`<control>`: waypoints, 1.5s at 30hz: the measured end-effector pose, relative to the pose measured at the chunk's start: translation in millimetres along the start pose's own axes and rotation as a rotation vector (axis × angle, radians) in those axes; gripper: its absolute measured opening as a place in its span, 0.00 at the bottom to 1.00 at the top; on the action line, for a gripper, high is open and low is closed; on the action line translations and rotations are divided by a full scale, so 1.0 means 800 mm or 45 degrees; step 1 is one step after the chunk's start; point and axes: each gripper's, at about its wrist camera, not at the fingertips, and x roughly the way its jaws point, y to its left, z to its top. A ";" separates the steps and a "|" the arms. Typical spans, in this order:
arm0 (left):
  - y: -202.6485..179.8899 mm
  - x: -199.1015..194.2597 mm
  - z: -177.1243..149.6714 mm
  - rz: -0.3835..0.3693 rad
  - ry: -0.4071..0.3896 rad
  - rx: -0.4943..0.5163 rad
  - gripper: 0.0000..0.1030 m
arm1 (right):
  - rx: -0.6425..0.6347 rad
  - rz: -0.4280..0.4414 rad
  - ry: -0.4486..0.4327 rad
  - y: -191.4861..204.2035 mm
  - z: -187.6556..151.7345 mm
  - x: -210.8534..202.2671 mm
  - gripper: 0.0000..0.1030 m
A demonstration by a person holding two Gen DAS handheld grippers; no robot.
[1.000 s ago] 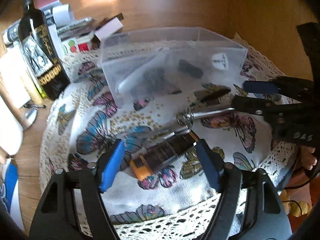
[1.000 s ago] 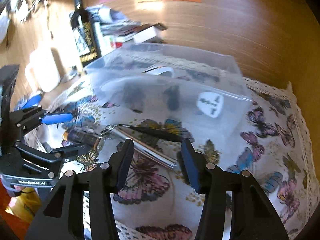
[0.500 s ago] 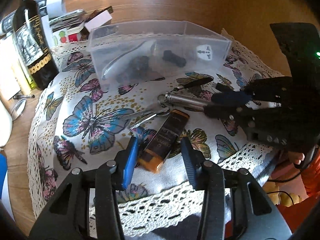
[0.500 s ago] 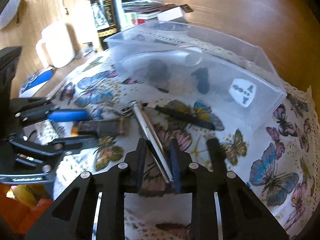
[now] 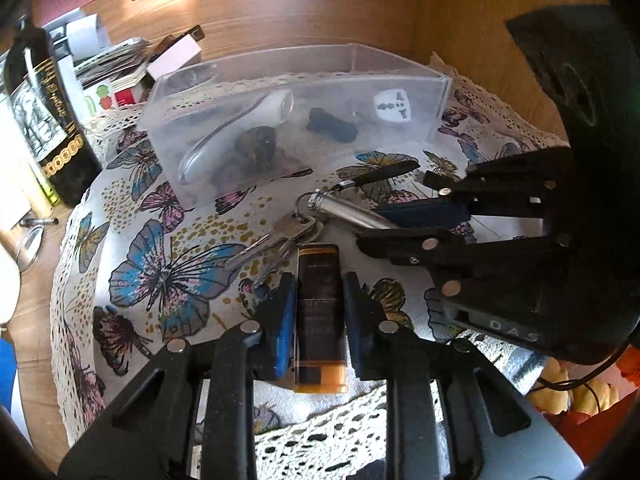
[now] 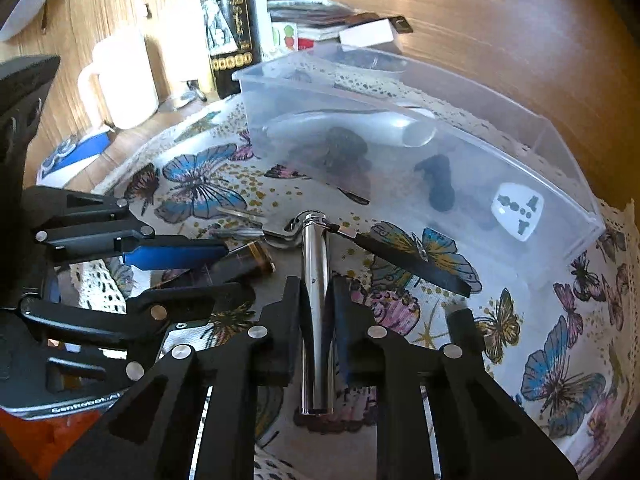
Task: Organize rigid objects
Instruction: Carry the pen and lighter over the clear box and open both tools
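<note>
My left gripper (image 5: 318, 292) is shut on a dark brown tube with an orange cap (image 5: 320, 316) that lies on the butterfly cloth (image 5: 176, 264). My right gripper (image 6: 316, 292) is shut on a shiny metal cylinder (image 6: 316, 320) of a keychain, with keys (image 5: 272, 242) and a black strap (image 6: 412, 260) attached. The tube (image 6: 240, 266) and left gripper (image 6: 176, 268) also show in the right wrist view; the right gripper (image 5: 396, 224) and cylinder (image 5: 352, 212) show in the left wrist view. A clear plastic box (image 5: 432, 100) behind holds a white spoon-like tool, dark items and a white adapter (image 5: 392, 106).
A dark wine bottle (image 5: 44, 120) stands at the left beside the cloth, with papers and small boxes (image 5: 132, 76) behind it. A white mug (image 6: 120, 84) stands left of the bottle. A wooden wall (image 5: 460, 20) rises behind the box.
Both grippers closed: the left on the brown tube, the right on the metal cylinder. Both moved in closer to their objects.
</note>
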 end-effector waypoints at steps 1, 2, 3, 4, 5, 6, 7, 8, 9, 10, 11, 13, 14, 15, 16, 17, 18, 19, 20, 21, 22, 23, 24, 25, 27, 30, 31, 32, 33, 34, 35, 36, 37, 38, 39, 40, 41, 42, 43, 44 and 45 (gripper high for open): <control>0.003 -0.002 0.000 0.004 -0.006 -0.013 0.22 | 0.012 -0.001 -0.015 -0.001 0.000 -0.003 0.14; 0.004 -0.004 0.000 0.008 -0.013 -0.025 0.22 | 0.030 -0.001 -0.035 -0.002 -0.001 -0.008 0.14; 0.007 -0.008 0.001 0.012 -0.024 -0.039 0.22 | 0.049 0.001 -0.058 -0.005 -0.001 -0.015 0.14; 0.011 -0.012 0.003 0.017 -0.036 -0.052 0.22 | 0.066 -0.002 -0.081 -0.007 -0.001 -0.022 0.14; 0.013 -0.016 0.004 0.021 -0.049 -0.062 0.22 | 0.079 -0.012 -0.099 -0.008 0.000 -0.027 0.14; 0.016 -0.020 0.007 0.028 -0.065 -0.072 0.22 | 0.086 -0.025 -0.118 -0.010 0.001 -0.034 0.14; 0.018 -0.025 0.011 0.036 -0.084 -0.081 0.22 | 0.094 -0.037 -0.139 -0.013 0.002 -0.041 0.14; 0.021 -0.031 0.015 0.049 -0.108 -0.091 0.22 | 0.103 -0.042 -0.161 -0.017 0.005 -0.049 0.14; 0.024 -0.036 0.018 0.061 -0.128 -0.100 0.22 | 0.113 -0.048 -0.184 -0.020 0.007 -0.057 0.14; 0.027 -0.042 0.024 0.073 -0.156 -0.109 0.22 | 0.121 -0.057 -0.207 -0.023 0.009 -0.065 0.14; 0.030 -0.047 0.028 0.081 -0.176 -0.116 0.22 | 0.123 -0.067 -0.226 -0.026 0.012 -0.070 0.14; 0.035 -0.056 0.037 0.104 -0.221 -0.130 0.22 | 0.125 -0.095 -0.266 -0.030 0.018 -0.082 0.14; 0.038 -0.061 0.043 0.111 -0.246 -0.138 0.22 | 0.127 -0.110 -0.289 -0.032 0.020 -0.089 0.14; 0.042 -0.067 0.048 0.115 -0.268 -0.145 0.22 | 0.131 -0.122 -0.312 -0.035 0.024 -0.095 0.14; 0.045 -0.073 0.054 0.123 -0.297 -0.152 0.22 | 0.136 -0.131 -0.334 -0.038 0.027 -0.101 0.14; 0.047 -0.077 0.059 0.133 -0.318 -0.156 0.22 | 0.140 -0.138 -0.351 -0.039 0.030 -0.105 0.14; 0.048 -0.082 0.064 0.146 -0.342 -0.161 0.22 | 0.144 -0.148 -0.369 -0.041 0.034 -0.109 0.14; 0.050 -0.087 0.070 0.153 -0.364 -0.165 0.22 | 0.149 -0.162 -0.392 -0.044 0.038 -0.115 0.14; 0.053 -0.091 0.076 0.159 -0.387 -0.170 0.22 | 0.152 -0.167 -0.408 -0.047 0.041 -0.117 0.14; 0.055 -0.095 0.081 0.165 -0.406 -0.173 0.22 | 0.154 -0.172 -0.426 -0.049 0.045 -0.121 0.14; 0.057 -0.098 0.087 0.171 -0.423 -0.176 0.22 | 0.156 -0.180 -0.446 -0.052 0.050 -0.125 0.14; 0.059 -0.101 0.093 0.180 -0.440 -0.180 0.22 | 0.155 -0.188 -0.467 -0.054 0.055 -0.129 0.14; 0.062 -0.103 0.099 0.187 -0.455 -0.186 0.22 | 0.152 -0.195 -0.485 -0.055 0.059 -0.134 0.14; 0.066 -0.105 0.106 0.194 -0.467 -0.191 0.22 | 0.149 -0.206 -0.506 -0.057 0.064 -0.137 0.14; 0.070 -0.106 0.115 0.206 -0.482 -0.199 0.22 | 0.143 -0.222 -0.540 -0.062 0.077 -0.140 0.14; 0.076 -0.104 0.128 0.237 -0.494 -0.206 0.22 | 0.138 -0.246 -0.571 -0.069 0.090 -0.143 0.14; 0.077 -0.103 0.132 0.244 -0.492 -0.207 0.22 | 0.138 -0.254 -0.575 -0.070 0.094 -0.142 0.14; 0.078 -0.101 0.134 0.251 -0.490 -0.209 0.22 | 0.137 -0.263 -0.576 -0.071 0.099 -0.140 0.14; 0.081 -0.096 0.139 0.259 -0.484 -0.214 0.22 | 0.140 -0.269 -0.574 -0.072 0.104 -0.137 0.14; 0.083 -0.091 0.142 0.259 -0.474 -0.216 0.22 | 0.144 -0.271 -0.566 -0.073 0.108 -0.132 0.14; 0.085 -0.085 0.146 0.257 -0.463 -0.220 0.22 | 0.147 -0.273 -0.558 -0.073 0.110 -0.128 0.14; 0.085 -0.080 0.148 0.257 -0.453 -0.221 0.22 | 0.153 -0.278 -0.545 -0.074 0.113 -0.121 0.14; 0.086 -0.073 0.151 0.257 -0.439 -0.221 0.22 | 0.158 -0.281 -0.533 -0.076 0.114 -0.117 0.14; 0.087 -0.066 0.155 0.263 -0.423 -0.221 0.22 | 0.168 -0.277 -0.515 -0.078 0.116 -0.109 0.14; 0.088 -0.058 0.157 0.264 -0.409 -0.220 0.22 | 0.179 -0.271 -0.498 -0.079 0.118 -0.102 0.14; 0.089 -0.051 0.160 0.264 -0.390 -0.217 0.22 | 0.187 -0.262 -0.478 -0.081 0.119 -0.094 0.14; 0.090 -0.042 0.162 0.268 -0.370 -0.217 0.22 | 0.195 -0.259 -0.455 -0.084 0.119 -0.085 0.14; 0.091 -0.034 0.165 0.269 -0.352 -0.215 0.22 | 0.200 -0.260 -0.432 -0.087 0.120 -0.076 0.14; 0.091 -0.025 0.166 0.265 -0.330 -0.211 0.22 | 0.201 -0.259 -0.413 -0.089 0.120 -0.068 0.14; 0.093 -0.015 0.168 0.259 -0.304 -0.208 0.22 | 0.204 -0.258 -0.390 -0.092 0.120 -0.059 0.14; 0.093 -0.008 0.170 0.255 -0.282 -0.206 0.22 | 0.208 -0.256 -0.369 -0.094 0.120 -0.051 0.14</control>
